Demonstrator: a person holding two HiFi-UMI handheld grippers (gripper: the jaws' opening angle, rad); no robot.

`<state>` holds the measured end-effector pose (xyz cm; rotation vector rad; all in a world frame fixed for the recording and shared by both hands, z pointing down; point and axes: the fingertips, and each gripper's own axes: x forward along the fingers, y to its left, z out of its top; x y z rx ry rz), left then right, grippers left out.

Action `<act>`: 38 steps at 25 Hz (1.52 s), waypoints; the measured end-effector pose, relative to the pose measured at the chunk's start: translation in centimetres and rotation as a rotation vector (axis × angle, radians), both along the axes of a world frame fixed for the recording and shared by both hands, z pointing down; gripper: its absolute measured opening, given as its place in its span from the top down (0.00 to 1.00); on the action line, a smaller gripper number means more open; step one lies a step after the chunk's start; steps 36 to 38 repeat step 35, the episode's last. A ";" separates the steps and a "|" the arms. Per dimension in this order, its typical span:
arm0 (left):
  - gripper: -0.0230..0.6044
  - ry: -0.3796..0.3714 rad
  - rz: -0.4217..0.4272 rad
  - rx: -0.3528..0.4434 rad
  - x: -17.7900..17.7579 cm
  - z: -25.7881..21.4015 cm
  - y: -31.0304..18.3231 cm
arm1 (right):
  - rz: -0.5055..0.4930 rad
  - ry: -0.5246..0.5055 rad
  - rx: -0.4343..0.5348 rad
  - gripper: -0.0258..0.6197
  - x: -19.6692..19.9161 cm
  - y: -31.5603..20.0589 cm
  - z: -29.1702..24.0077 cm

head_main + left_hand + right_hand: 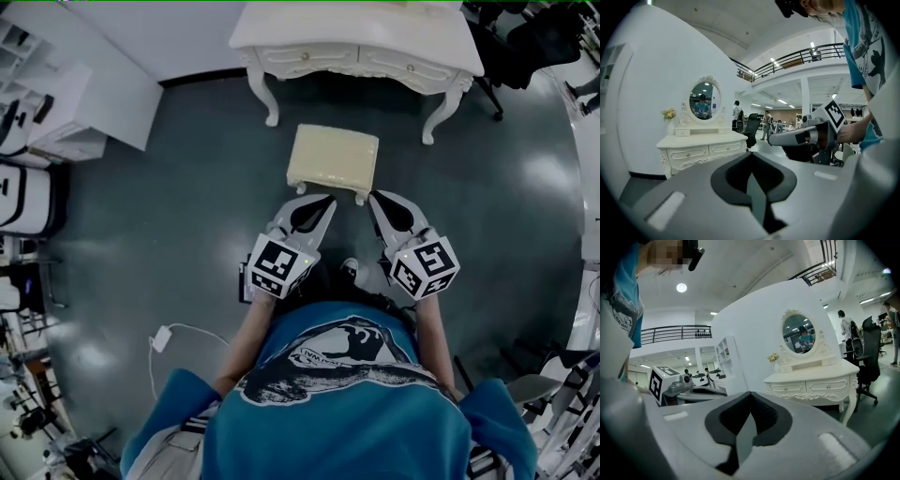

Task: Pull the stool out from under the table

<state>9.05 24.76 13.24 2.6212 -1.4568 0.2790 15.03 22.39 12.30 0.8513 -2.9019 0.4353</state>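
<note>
Both left gripper [327, 201] and right gripper [374, 198] are clenched empty; the cushioned stool [333, 157] at their twelve o'clock looks clear of the dressing table [356, 36], though a forward step could kick it.

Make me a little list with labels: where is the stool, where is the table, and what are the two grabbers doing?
Stool: cream cushioned square stool, on the dark floor, clear of the table
Table: white ornate dressing table with drawers, beyond the stool
Left gripper: shut, empty, by the stool's near edge
Right gripper: shut, empty, alongside
</note>
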 end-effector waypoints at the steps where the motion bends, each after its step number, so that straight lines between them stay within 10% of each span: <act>1: 0.94 -0.006 0.002 -0.005 0.5 0.1 0.2 | -0.005 0.000 0.002 0.97 0.2 0.2 0.1; 38: 0.94 -0.054 0.049 -0.023 4.5 0.0 -0.8 | -0.075 0.043 0.071 0.96 1.6 -0.5 0.1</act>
